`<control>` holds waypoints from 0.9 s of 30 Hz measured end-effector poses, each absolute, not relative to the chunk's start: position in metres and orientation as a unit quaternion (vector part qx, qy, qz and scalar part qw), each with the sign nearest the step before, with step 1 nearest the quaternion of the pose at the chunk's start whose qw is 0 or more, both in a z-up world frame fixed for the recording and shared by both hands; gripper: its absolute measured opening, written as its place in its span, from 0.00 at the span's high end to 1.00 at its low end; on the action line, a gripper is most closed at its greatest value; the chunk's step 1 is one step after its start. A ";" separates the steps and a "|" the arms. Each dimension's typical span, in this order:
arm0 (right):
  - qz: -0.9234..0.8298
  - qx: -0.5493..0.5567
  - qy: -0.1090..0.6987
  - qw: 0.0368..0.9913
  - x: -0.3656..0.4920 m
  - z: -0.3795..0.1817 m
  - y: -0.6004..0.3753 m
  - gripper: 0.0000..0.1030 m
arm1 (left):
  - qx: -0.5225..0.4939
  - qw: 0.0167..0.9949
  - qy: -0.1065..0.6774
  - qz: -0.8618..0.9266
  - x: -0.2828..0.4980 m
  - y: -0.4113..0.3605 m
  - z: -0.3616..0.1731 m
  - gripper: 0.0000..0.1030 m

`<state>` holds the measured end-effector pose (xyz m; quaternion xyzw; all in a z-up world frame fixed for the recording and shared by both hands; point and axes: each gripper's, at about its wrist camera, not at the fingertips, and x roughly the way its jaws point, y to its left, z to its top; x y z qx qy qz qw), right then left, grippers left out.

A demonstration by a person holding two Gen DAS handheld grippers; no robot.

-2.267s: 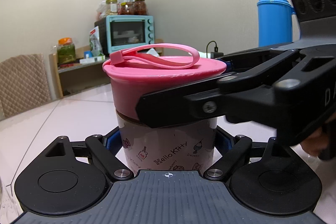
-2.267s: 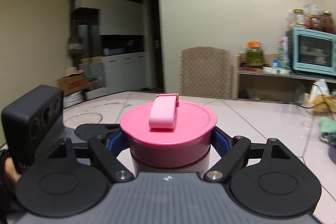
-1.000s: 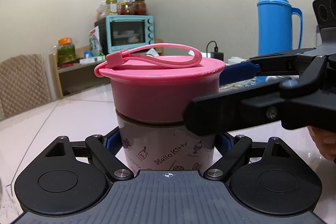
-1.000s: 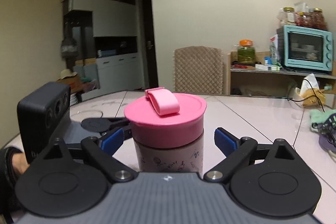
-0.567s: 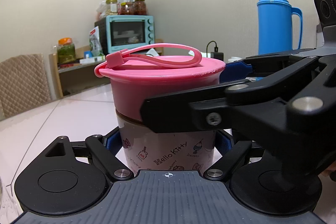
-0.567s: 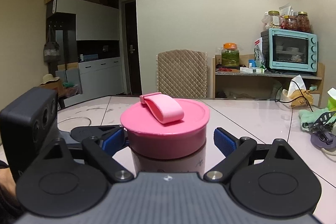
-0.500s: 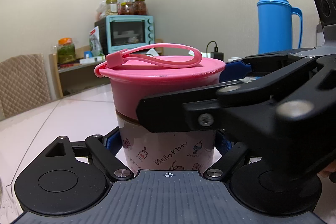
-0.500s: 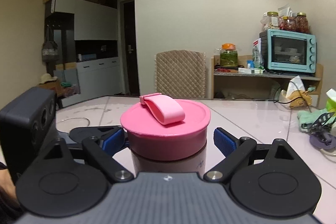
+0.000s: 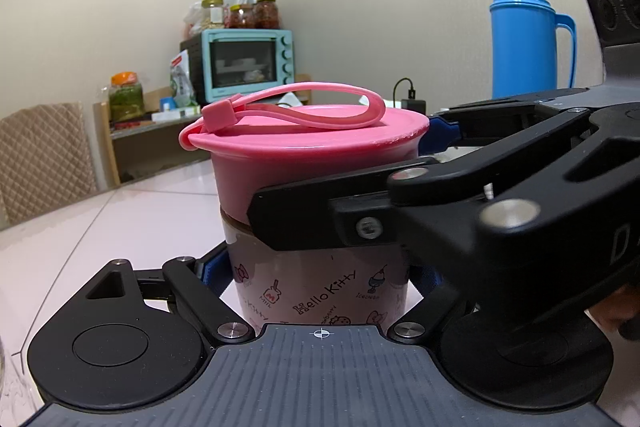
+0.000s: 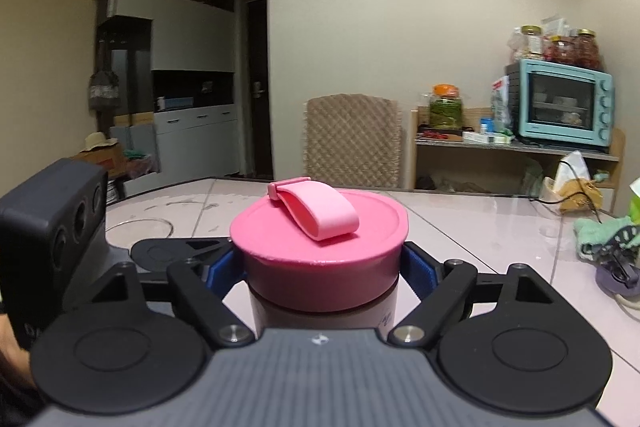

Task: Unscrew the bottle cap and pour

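A squat Hello Kitty bottle [image 9: 320, 287] with a wide pink screw cap [image 9: 308, 155] and pink strap stands upright on the pale table. My left gripper [image 9: 320, 271] is shut on the bottle's printed body, low down. My right gripper [image 10: 322, 267] is shut on the pink cap [image 10: 320, 251], its blue pads pressed to both sides. In the left wrist view the right gripper's black fingers [image 9: 320, 215] cross in front of the cap from the right. The bottle body [image 10: 320, 315] shows just below the cap in the right wrist view.
A blue thermos [image 9: 524, 39] stands at the back right. A teal toaster oven [image 9: 244, 63] and jars sit on a shelf behind. A padded chair [image 10: 352, 143] stands beyond the table. A green cloth [image 10: 604, 235] and cables lie at the table's right.
My right gripper, open and drawn back a second ago, has come in over the bottle again and closed on the pink cap. The left gripper and bottle have stayed put.
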<state>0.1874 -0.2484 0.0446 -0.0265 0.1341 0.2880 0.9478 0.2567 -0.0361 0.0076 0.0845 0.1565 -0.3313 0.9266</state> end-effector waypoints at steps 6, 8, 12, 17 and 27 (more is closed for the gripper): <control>0.355 -0.036 0.132 0.925 0.197 0.045 -0.265 0.18 | 0.085 0.927 0.157 -0.331 0.256 -0.036 0.008 0.13; 0.387 -0.038 0.130 0.912 0.204 0.044 -0.274 0.17 | 0.085 0.927 0.156 -0.331 0.256 -0.036 0.008 0.13; 0.441 -0.045 0.130 0.887 0.216 0.047 -0.286 0.17 | 0.085 0.927 0.156 -0.331 0.256 -0.036 0.008 0.13; 0.487 -0.050 0.131 0.862 0.228 0.050 -0.295 0.17 | 0.086 0.927 0.156 -0.331 0.255 -0.037 0.008 0.13; 0.430 -0.066 0.122 0.892 0.201 0.065 -0.283 0.09 | 0.084 0.927 0.157 -0.331 0.254 -0.039 0.009 0.13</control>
